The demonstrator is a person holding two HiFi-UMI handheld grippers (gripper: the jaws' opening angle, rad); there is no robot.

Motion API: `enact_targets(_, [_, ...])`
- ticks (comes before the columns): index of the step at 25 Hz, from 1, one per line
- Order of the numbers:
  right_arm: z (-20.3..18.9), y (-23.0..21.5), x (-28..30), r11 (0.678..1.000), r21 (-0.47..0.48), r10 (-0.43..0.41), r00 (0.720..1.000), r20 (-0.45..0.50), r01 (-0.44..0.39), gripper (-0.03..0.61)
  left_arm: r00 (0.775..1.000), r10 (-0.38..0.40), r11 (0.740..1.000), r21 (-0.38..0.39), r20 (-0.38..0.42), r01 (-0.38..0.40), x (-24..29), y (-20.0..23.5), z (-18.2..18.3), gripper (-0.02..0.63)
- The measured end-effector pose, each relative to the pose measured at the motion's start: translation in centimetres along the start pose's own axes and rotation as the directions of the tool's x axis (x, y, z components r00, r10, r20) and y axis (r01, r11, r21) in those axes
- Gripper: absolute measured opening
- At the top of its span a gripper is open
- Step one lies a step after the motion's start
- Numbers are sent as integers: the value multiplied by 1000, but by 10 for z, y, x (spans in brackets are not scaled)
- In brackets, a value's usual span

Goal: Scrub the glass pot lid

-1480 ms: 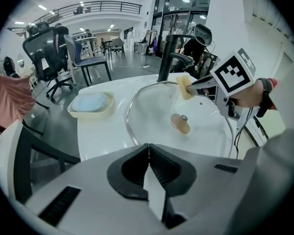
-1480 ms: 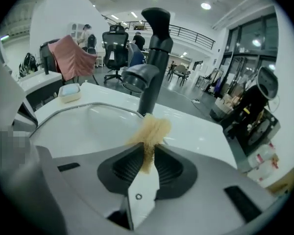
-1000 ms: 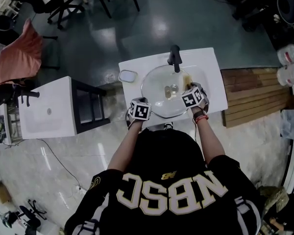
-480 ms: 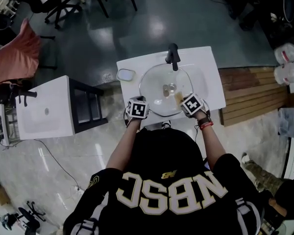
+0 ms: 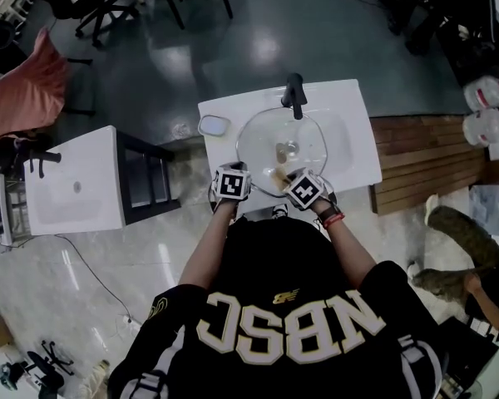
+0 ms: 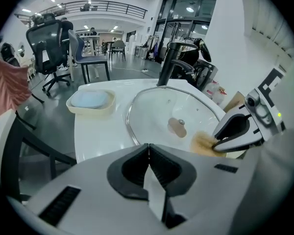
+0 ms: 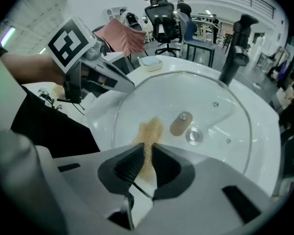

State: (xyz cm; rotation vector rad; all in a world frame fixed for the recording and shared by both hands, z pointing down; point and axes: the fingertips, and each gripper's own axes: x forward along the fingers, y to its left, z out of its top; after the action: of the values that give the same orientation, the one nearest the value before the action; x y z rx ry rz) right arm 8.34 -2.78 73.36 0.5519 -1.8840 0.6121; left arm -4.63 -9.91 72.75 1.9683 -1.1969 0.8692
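My right hand-held gripper is closed narrow on a tan scrubbing pad, a rough, grainy wad that sticks out past the jaw tips and presses on the glass lid close to its near rim. My left hand-held gripper has its jaws together with nothing between them, just at the lid's near left edge.

The lid is a wide, clear, round dome with a thin metal band round its rim. It lies across the round basin in the white table. At its middle sit a brown oval knob and a small shiny metal fitting. The table top is smooth and glossy. A matt black tap, a straight round post, stands at the far edge of the basin. To the far left of the lid lies a cream, rounded soap dish with a pale blue bar in it.

A second white table stands to the left. To the right lies a slatted wooden platform. The floor is dark and shiny farther off, pale and veined nearer me. Office chairs stand at the far left, with a pink cloth beside them.
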Motion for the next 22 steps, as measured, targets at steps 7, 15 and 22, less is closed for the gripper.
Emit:
enact_targets(7, [43,21,21,1000,6,29,994,108,-30,60,998,-52,999,-9,23,52,1,-8,4,18])
enact_targets(15, [80,8,43,998,31,-58,984,168,53,60,998,-69,997,20,-5,69,3,-9,1,18])
enact_targets(22, [114,-12,49,995,74,-89,970,228,73,61,998,-69,993,93,-3,69,2,-12,1,18])
